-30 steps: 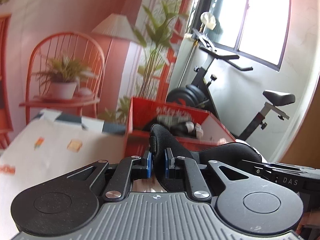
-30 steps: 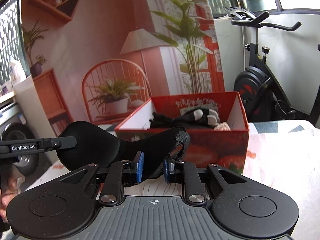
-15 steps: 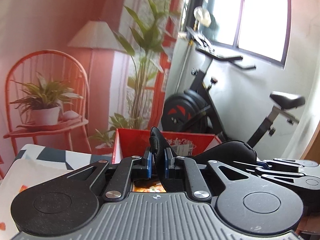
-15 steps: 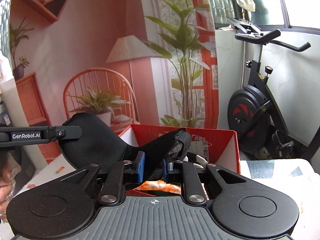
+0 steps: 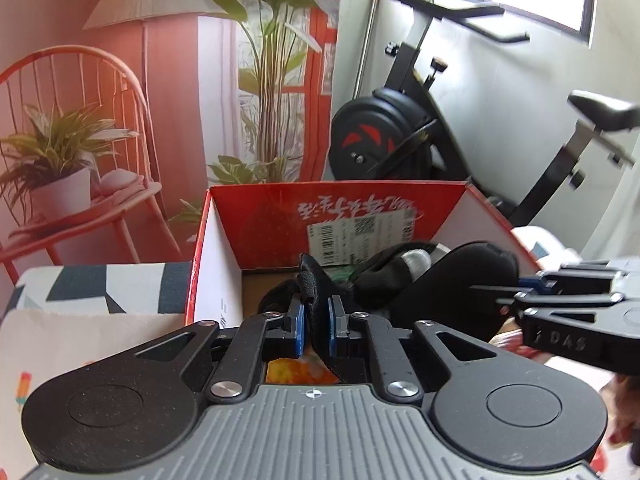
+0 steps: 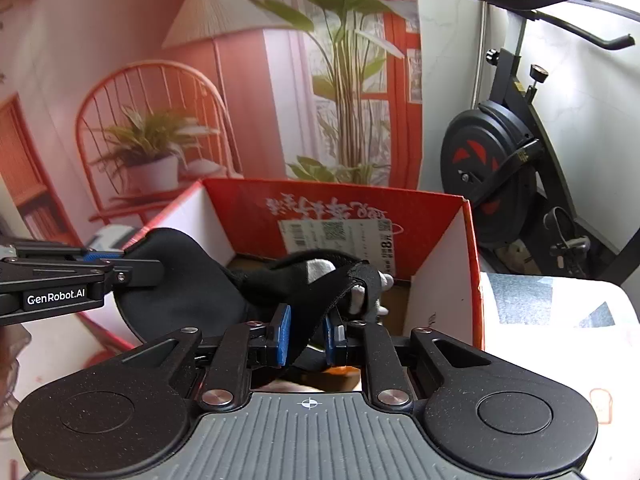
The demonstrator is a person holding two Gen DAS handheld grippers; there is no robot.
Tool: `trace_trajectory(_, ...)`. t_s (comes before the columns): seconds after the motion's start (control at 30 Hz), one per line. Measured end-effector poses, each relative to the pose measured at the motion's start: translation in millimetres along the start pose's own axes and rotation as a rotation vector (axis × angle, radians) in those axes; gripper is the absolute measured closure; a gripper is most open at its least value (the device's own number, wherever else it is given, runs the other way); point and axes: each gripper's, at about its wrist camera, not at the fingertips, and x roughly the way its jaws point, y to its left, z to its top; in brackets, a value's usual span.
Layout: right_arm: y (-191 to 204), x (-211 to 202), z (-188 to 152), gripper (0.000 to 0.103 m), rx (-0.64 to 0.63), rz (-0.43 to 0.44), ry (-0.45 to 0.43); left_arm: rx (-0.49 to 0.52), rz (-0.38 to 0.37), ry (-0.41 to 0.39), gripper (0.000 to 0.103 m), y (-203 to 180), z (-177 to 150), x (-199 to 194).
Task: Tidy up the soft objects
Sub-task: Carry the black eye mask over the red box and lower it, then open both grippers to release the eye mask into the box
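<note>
Black soft pad [image 5: 460, 280] is held over the red box [image 5: 216, 240], pinched at opposite ends by the closed left gripper [image 5: 316, 326] and right gripper [image 6: 306, 334]; both should be lowered level before release.

The red box [image 6: 472, 264] stands open on top. Black gloves [image 6: 320, 264] already fill part of its floor, and its walls hem the sides.
</note>
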Motion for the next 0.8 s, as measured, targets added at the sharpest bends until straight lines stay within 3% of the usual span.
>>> trace_trajectory(0.23, -7.4, 24.0, 6.8, 0.087, -0.013, -0.034, -0.014, 0.011, 0.060, -0.022, 0.091, 7.2, 17.3, 22.3)
trace_trajectory(0.4, -5.7, 32.9, 9.1, 0.087, -0.033, -0.036, 0.024, 0.021, 0.037, 0.023, 0.090, 7.0, 17.8, 30.8)
trace_trajectory(0.5, -7.4, 34.3, 9.8, 0.083, -0.019, -0.051, 0.037, 0.027, 0.035, 0.034, 0.081, 8.2, 16.9, 31.7)
trace_trajectory(0.57, -9.4, 33.6, 9.7, 0.080, -0.008, -0.053, 0.052, 0.024, 0.026, 0.036, 0.067, 9.4, 17.3, 28.4)
trace_trajectory(0.63, -10.0, 30.9, 8.5, 0.072, -0.006, -0.057, 0.066, 0.031, 0.029, 0.031, 0.057, 8.7, 17.7, 23.9)
trace_trajectory(0.67, -9.9, 28.8, 8.0, 0.061, -0.009, -0.064, 0.067, 0.037, 0.035, 0.023, 0.057, 7.8, 17.8, 21.0)
trace_trajectory(0.73, -10.2, 23.9, 7.7, 0.050, -0.005, -0.076, 0.069, 0.042, 0.038, 0.017, 0.057, 6.9, 18.4, 15.4)
trace_trajectory(0.8, -12.2, 17.8, 6.7, 0.045, 0.008, -0.071, 0.067, 0.040, 0.039, 0.010, 0.057, 5.9, 18.5, 8.3)
